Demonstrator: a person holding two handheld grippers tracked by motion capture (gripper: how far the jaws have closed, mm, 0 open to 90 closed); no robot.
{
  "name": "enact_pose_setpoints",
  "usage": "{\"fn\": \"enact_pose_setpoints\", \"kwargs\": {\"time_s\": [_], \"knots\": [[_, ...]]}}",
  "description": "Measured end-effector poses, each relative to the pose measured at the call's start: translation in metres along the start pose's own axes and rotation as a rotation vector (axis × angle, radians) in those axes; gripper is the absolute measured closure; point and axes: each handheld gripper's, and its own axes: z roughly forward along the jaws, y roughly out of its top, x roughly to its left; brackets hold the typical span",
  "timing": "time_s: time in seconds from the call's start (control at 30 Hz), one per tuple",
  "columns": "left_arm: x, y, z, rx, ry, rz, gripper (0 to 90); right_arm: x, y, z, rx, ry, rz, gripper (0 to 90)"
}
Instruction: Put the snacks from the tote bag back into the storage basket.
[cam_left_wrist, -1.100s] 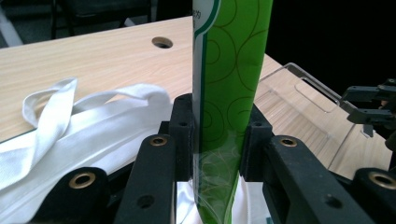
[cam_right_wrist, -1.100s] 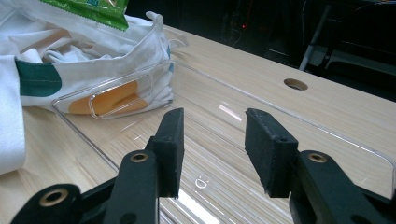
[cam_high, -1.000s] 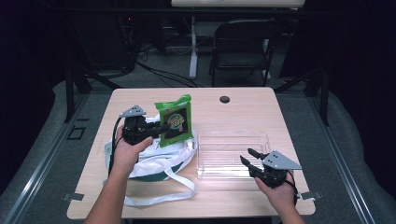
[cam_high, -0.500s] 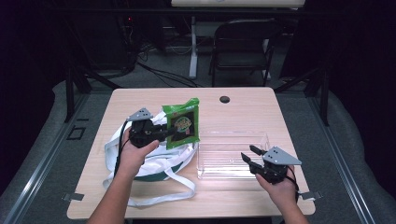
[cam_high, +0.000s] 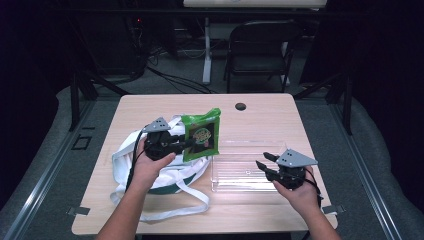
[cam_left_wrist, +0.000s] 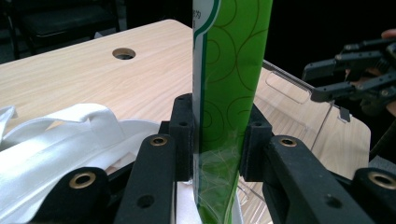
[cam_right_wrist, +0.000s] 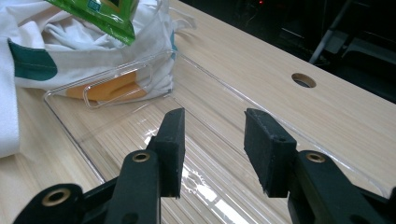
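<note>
Your left gripper (cam_high: 186, 143) clamps the green foil snack packet (cam_high: 201, 134), upright between its pads above the white cloth bag (cam_high: 150, 172); your right gripper (cam_right_wrist: 212, 140), jaws just closing on nothing, hovers over the clear plastic tray (cam_right_wrist: 116, 116); its own view shows something orange behind that tray's wall.

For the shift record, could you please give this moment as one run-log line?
left gripper: shut on green packet, lifted above white bag | right gripper: open, nothing between jaws, over clear tray
</note>
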Motion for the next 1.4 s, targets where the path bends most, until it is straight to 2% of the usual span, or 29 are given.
{"fn": "enact_pose_setpoints", "kwargs": {"time_s": [0.1,0.3,0.53,0.83,1.2,1.4], "knots": [[-0.001,0.000,0.003,0.010,-0.005,0.004,72.0,-0.004,0.009,0.001,0.011,0.030,-0.012,58.5],[-0.005,-0.001,0.007,0.015,-0.014,0.020,72.1,-0.009,0.018,0.000,0.035,0.051,-0.028,58.5],[-0.007,-0.001,0.009,0.012,-0.020,0.020,72.1,-0.015,0.028,0.000,0.059,0.088,-0.051,58.5],[-0.008,-0.001,0.008,0.013,-0.022,0.023,72.1,-0.018,0.041,0.003,0.096,0.105,-0.096,58.4],[-0.007,-0.003,0.008,0.012,-0.019,0.021,72.1,-0.019,0.058,0.014,0.152,0.174,-0.137,58.4],[-0.007,-0.002,0.007,0.010,-0.021,0.024,72.1,-0.023,0.067,0.017,0.179,0.215,-0.143,58.5]]}}
